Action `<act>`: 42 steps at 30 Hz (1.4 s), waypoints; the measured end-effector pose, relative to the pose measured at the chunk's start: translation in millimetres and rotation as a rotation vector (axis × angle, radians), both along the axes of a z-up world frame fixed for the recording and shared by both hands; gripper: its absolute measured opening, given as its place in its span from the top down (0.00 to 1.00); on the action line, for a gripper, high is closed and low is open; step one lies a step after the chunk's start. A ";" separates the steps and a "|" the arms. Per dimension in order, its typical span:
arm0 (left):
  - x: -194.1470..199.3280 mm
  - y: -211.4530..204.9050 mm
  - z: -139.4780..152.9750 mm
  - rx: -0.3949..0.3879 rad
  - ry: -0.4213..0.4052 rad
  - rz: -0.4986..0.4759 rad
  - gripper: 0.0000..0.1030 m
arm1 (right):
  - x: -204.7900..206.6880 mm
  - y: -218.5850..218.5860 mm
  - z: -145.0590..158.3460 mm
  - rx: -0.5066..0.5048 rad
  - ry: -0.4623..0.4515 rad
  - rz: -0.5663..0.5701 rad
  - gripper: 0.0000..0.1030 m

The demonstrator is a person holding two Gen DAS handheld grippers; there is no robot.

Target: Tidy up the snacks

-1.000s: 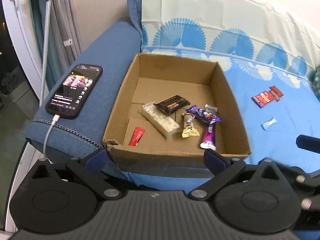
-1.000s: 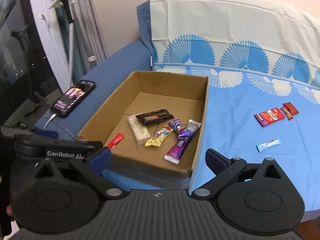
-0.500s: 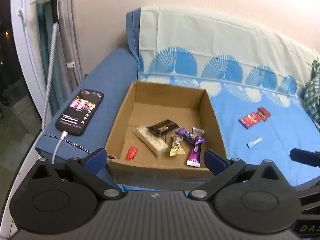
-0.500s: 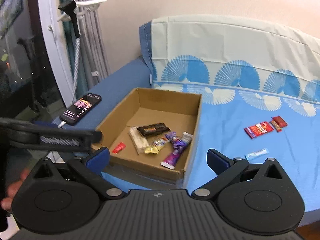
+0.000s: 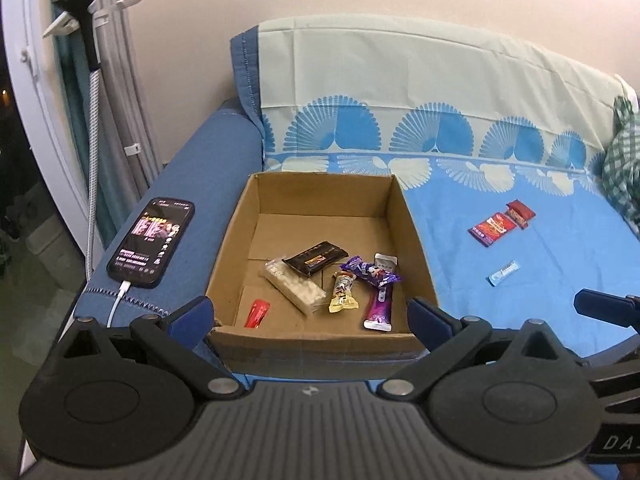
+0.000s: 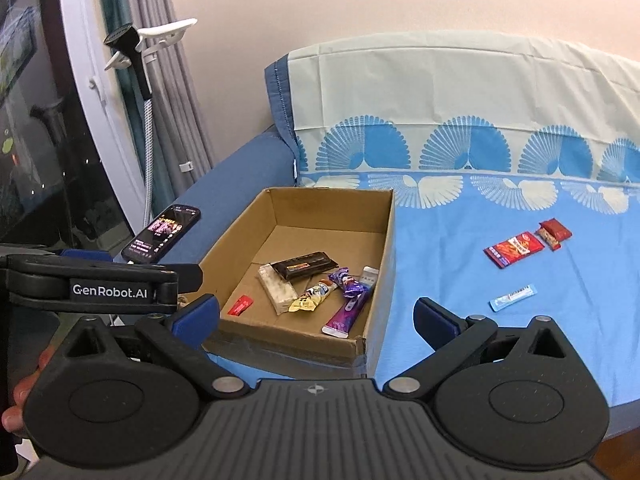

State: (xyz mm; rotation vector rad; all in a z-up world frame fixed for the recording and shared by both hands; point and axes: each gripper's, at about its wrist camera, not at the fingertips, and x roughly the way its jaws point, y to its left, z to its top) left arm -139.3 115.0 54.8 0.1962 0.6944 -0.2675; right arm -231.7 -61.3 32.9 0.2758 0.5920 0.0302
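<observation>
An open cardboard box (image 5: 236, 232) (image 6: 382, 256) sits on the blue bedspread and holds several wrapped snacks: a dark bar (image 5: 316, 258), a white bar (image 5: 294, 290), a purple stick (image 5: 380, 304) and a small red packet (image 5: 257, 313). On the spread to the right of the box lie a red packet (image 5: 491, 227) (image 6: 514, 249), a smaller red-brown one (image 5: 520, 213) (image 6: 554, 233) and a light blue bar (image 5: 503, 272) (image 6: 513, 297). My left gripper (image 5: 310, 316) is open and empty, held back from the box's near wall. My right gripper (image 6: 316, 314) is open and empty too, in front of the box's right corner.
A lit phone (image 5: 154, 242) (image 6: 164, 234) on a white cable rests on the blue armrest left of the box. A wall-mounted black holder with a braided cable (image 5: 90, 80) hangs by the curtain. A green checked cloth (image 5: 624, 168) lies at the far right.
Both grippers have pulled back and risen, so the box and the snacks look smaller and farther. Nothing on the spread or in the box has moved.
</observation>
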 end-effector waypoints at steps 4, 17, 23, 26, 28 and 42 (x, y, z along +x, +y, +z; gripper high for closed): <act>11.4 -22.6 -0.1 0.025 0.015 -0.020 0.00 | 1.5 -20.0 -7.6 0.033 0.000 -0.036 0.01; 85.8 -181.6 -22.3 0.073 0.125 -0.236 0.00 | 9.0 -157.7 -53.4 0.060 0.070 -0.320 0.01; 129.0 -280.0 -60.9 0.113 0.160 -0.356 0.00 | 27.6 -241.0 -82.5 0.038 0.107 -0.451 0.01; 152.0 -326.9 -89.7 0.139 0.180 -0.425 0.00 | 44.3 -281.0 -100.3 0.041 0.126 -0.505 0.01; 169.9 -356.9 -111.3 0.151 0.196 -0.474 0.00 | 62.1 -307.6 -114.1 0.042 0.139 -0.524 0.01; 300.4 -494.9 -262.3 0.182 0.362 -0.533 0.00 | 235.9 -456.7 -244.3 -0.014 0.241 -0.482 0.01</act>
